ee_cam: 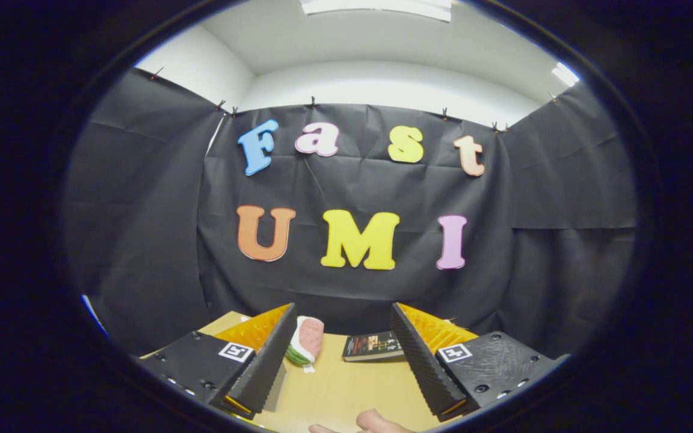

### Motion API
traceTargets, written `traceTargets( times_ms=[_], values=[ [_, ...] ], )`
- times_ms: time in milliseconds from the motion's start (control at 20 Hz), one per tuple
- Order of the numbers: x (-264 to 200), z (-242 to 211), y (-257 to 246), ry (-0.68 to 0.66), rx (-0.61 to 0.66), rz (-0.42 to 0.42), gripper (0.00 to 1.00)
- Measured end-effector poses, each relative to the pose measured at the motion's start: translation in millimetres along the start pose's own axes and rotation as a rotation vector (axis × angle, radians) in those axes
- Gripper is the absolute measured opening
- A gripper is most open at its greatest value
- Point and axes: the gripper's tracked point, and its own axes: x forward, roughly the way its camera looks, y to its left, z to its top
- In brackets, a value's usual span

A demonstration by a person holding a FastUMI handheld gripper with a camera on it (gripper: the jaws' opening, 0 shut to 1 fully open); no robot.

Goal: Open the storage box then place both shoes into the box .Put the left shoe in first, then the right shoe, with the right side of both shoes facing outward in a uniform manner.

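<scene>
My claw [342, 361] stands wide open above the table [346, 391], its two fingers spread well apart with nothing between them but bare wood. It points level toward the far edge of the table and the black cloth wall [352, 198] behind it.

Just ahead of my left finger [262, 361], near the far edge, lies a shoe [307, 340]; I see a pinkish part, a white rim and a bit of green low down. The finger hides part of it, so I cannot tell which shoe it is or which way it faces.

To the right of the shoe, also by the far edge and just inside my right finger [421, 361], lies a dark book [374, 346], flat on the wood. Shoe and book lie apart.

At the near edge, between the fingers and below them, part of a hand [376, 422] shows.
</scene>
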Motion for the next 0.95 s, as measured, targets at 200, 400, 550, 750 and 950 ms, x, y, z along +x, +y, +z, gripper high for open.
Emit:
traceTargets(
  times_ms=[200,400,550,750,950],
  values=[
    [-8.6,-2.1,-13.9,-0.004,0.021,-0.006,0.95],
    [-5.1,-5.6,-15.2,0.017,0.031,-0.009,0.95],
    [-0.5,-5.4,-12.5,0.018,0.052,-0.008,0.95],
    [2.1,-15.1,-7.3,0.047,0.054,-0.004,0.95],
    [5.1,-17.2,-7.9,0.053,0.054,-0.011,0.95]
  ],
)
